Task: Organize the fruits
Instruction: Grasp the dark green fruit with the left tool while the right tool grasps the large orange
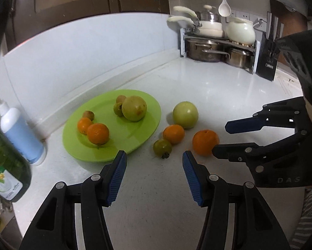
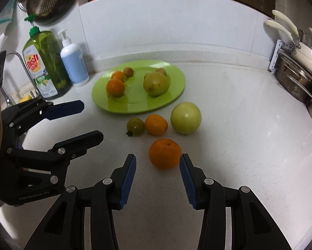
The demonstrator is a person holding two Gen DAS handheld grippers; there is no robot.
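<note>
A green plate lies on the white counter and holds two oranges, a big green fruit and small brownish fruits. Beside it on the counter lie a large orange, a smaller orange, a small green fruit and a pale green apple. My left gripper is open and empty, short of the small green fruit. My right gripper is open, its tips on either side of the large orange's near side.
A green dish-soap bottle and a white-and-blue pump bottle stand left of the plate by the wall. A rack of steel pots and a knife block stand at the back right.
</note>
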